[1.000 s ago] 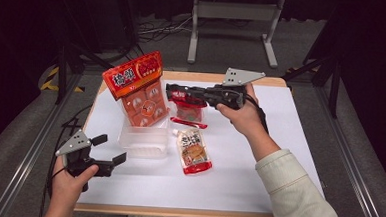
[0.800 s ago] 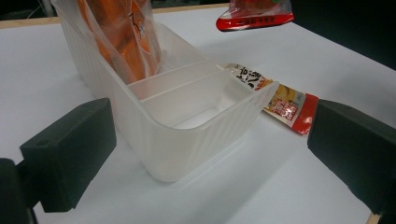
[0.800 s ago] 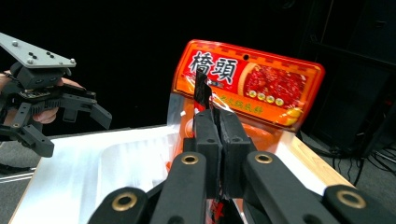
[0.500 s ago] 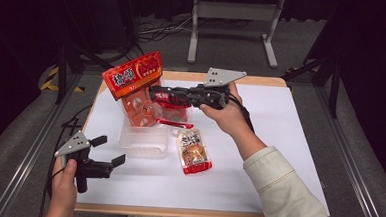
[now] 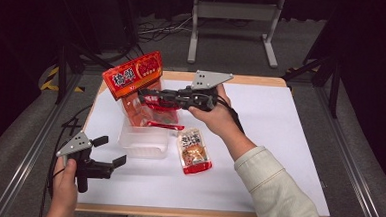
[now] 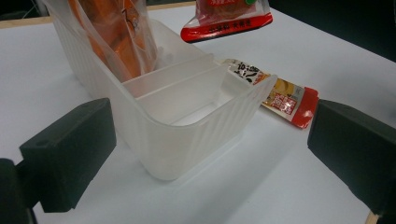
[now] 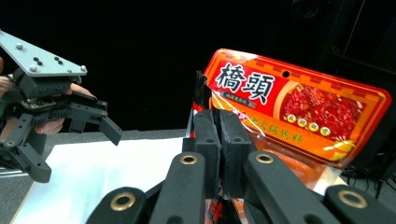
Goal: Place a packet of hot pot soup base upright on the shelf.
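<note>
The right gripper (image 5: pixel 149 93) is held level above the far left part of the table, its jaws clamped together on the top edge of a red-trimmed sauce pouch (image 5: pixel 162 108). In the right gripper view the two black jaws meet flush, with the thin edge of the sauce pouch (image 7: pixel 200 93) showing just beyond their tips. The pouch hangs clear of the table surface, above the far end of the clear plastic bin (image 5: pixel 144 141); in the left gripper view its red lower edge (image 6: pixel 226 28) is seen suspended over the bin's back compartment.

The left gripper (image 5: pixel 109 152) is in the person's left hand at the near left corner, jaws spread wide with nothing between them. It points towards the clear plastic bin (image 6: pixel 187 121), whose nearest compartment stands empty behind a divider.

A large orange bag with a red header card (image 5: pixel 132 76) stands upright in the far compartment of the bin, leaning slightly back; the same orange bag (image 7: pixel 303 112) sits just behind the clamped jaws in the right gripper view.

A second pouch (image 5: pixel 194 151), printed with a food picture and edged in red, lies flat on the white table (image 5: pixel 289 143) just to the right of the bin.
</note>
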Action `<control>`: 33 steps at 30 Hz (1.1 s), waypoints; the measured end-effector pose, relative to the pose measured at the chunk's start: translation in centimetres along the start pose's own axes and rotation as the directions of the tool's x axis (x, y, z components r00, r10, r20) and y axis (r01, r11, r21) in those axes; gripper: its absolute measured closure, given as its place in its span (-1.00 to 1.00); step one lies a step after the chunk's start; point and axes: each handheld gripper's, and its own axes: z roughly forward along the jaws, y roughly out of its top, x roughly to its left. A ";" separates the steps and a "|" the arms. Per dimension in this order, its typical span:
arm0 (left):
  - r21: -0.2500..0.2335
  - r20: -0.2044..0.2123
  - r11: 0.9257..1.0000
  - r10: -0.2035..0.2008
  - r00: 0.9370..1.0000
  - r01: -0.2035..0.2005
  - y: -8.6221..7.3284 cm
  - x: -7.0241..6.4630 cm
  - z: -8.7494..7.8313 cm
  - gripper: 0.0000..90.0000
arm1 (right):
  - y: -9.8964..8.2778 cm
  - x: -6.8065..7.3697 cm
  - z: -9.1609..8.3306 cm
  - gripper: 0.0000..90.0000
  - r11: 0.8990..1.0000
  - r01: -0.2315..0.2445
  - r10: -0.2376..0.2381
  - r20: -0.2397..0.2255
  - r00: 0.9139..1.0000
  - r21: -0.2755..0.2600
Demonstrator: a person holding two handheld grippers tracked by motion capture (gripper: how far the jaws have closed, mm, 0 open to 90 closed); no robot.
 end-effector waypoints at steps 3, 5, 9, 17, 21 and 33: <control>-0.001 0.001 1.000 0.003 1.000 -0.003 0.0 0.0 0.1 -0.95 | 0.1 0.1 0.4 0.96 1.000 0.004 -0.004 -0.003 1.000 -0.005; 0.003 0.001 1.000 0.003 1.000 -0.003 0.0 0.0 0.1 -0.95 | 0.1 0.1 0.5 0.96 1.000 0.005 -0.005 -0.005 1.000 -0.005; -0.004 0.004 1.000 0.000 1.000 0.000 0.1 0.0 0.1 -0.96 | 0.0 0.0 0.9 0.96 1.000 0.002 -0.002 -0.004 1.000 -0.008; -0.005 0.007 1.000 0.002 1.000 -0.002 0.1 0.0 0.1 -0.95 | -0.6 -0.3 2.0 0.96 1.000 -0.018 0.018 -0.012 1.000 -0.010; -0.005 0.007 1.000 -0.003 1.000 0.003 0.1 -0.1 0.1 -0.96 | -0.9 -0.4 2.5 0.96 1.000 -0.031 0.031 -0.014 0.999 -0.007; -0.004 0.006 1.000 -0.005 1.000 0.005 0.1 0.0 0.1 -0.96 | -1.4 -0.2 3.8 0.96 1.000 -0.022 0.022 -0.027 0.999 -0.001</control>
